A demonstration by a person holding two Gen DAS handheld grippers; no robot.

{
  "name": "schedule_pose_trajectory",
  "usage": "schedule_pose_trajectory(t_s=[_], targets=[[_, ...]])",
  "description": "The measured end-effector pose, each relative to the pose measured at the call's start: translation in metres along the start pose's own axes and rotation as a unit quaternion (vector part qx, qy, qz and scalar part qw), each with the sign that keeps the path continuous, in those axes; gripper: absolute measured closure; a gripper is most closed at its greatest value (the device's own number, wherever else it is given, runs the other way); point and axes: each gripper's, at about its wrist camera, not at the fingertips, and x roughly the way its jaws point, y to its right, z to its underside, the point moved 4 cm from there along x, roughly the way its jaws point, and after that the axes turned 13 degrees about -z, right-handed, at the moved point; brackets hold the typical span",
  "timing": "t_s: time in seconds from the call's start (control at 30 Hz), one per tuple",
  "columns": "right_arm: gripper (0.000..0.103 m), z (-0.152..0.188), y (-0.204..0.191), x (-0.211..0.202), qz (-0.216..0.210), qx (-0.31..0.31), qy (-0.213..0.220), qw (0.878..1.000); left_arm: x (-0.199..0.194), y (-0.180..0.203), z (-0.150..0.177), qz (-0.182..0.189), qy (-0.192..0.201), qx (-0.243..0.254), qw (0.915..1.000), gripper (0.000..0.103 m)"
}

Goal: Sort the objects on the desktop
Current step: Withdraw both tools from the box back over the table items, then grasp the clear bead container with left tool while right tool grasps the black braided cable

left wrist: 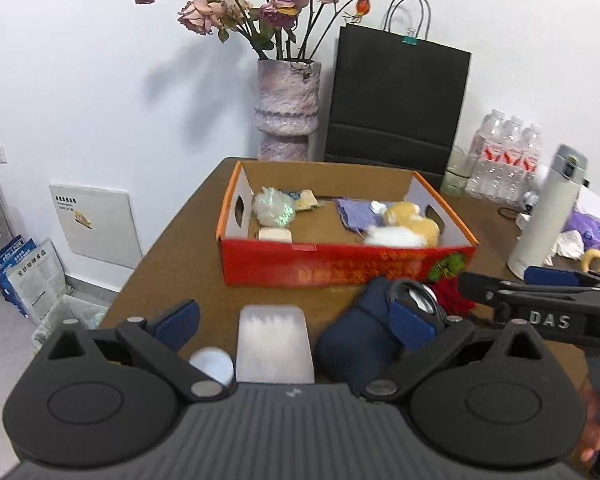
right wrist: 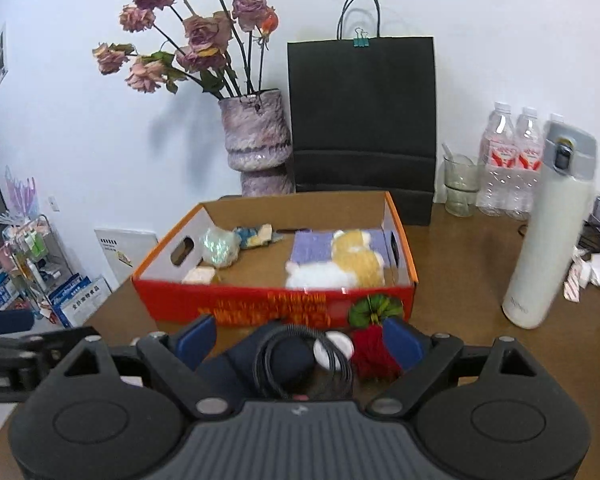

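While both hand-held grippers stand wide open with nothing pressed between their pads, the red cardboard box (left wrist: 340,268) sits at twelve o'clock from each of them on the brown table (left wrist: 172,264). Inside it lie one yellow-and-white plush toy (left wrist: 408,226) on one purple cloth (left wrist: 354,210) at the right end, and at the left end one iridescent crumpled bag (left wrist: 274,212) and a few small pale packets.

Between the box and the grippers lie one dark navy pouch (right wrist: 288,356) with a coiled black cable (right wrist: 272,360) and a round white disc (right wrist: 336,346) on it, and one red-and-green fuzzy strawberry (right wrist: 374,336) touching the box front. The left gripper (left wrist: 296,322) frames one white rectangular block (left wrist: 274,346) and a small white round thing (left wrist: 212,364) at its seven o'clock. The right gripper (right wrist: 300,340) hangs above the pouch.

Behind the box, at twelve o'clock, stand one purple vase (right wrist: 258,140) of dried roses and one black paper bag (right wrist: 362,120) with a teal clip. At two o'clock stand glass cups (right wrist: 460,188), three water bottles (left wrist: 508,156) and one white thermos (right wrist: 548,232), with crumpled white paper beyond it.

The wall is plain white; a wire rack (right wrist: 32,256) and boxes stand on the floor at nine o'clock.
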Motion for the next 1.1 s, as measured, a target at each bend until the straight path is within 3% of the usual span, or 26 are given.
schedule_pose_trajectory(t_s=[0.17,0.5,0.73,1.1], targets=[[0.013,0.029,-0.010,-0.014,0.001,-0.011,0.006,1.000,-0.018,-0.001,0.036,-0.011,0.024,0.003,0.9997,0.000],[0.013,0.081,-0.026,-0.031,-0.002,-0.014,-0.002,1.000,-0.022,-0.026,0.092,-0.005,-0.009,-0.013,0.9999,0.000],[0.013,0.096,-0.028,-0.025,-0.002,-0.017,-0.017,1.000,-0.014,-0.036,0.103,-0.021,-0.018,-0.014,0.9995,0.000],[0.013,0.099,-0.029,-0.009,-0.011,-0.023,-0.024,0.999,0.006,-0.028,0.101,-0.013,-0.026,-0.002,0.9996,0.000]])
